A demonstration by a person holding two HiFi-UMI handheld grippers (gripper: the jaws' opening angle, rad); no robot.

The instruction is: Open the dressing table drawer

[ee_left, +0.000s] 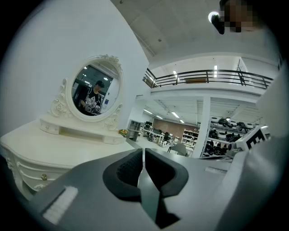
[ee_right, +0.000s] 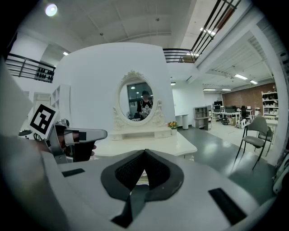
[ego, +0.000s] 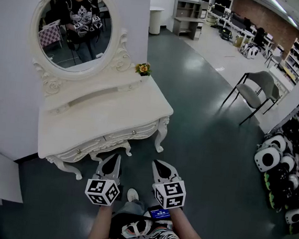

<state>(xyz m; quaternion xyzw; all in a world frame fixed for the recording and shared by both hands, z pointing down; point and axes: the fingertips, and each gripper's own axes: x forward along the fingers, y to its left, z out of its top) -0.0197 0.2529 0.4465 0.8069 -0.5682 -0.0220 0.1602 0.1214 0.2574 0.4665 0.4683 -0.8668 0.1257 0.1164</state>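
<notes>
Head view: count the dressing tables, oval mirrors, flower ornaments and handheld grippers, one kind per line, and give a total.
dressing table: 1
oval mirror: 1
flower ornament: 1
grippers: 2 (left gripper, right gripper)
total: 5

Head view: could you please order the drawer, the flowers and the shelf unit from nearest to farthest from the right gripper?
1. The drawer, just ahead of the right gripper.
2. The flowers, tabletop's back corner.
3. The shelf unit, across the room.
</notes>
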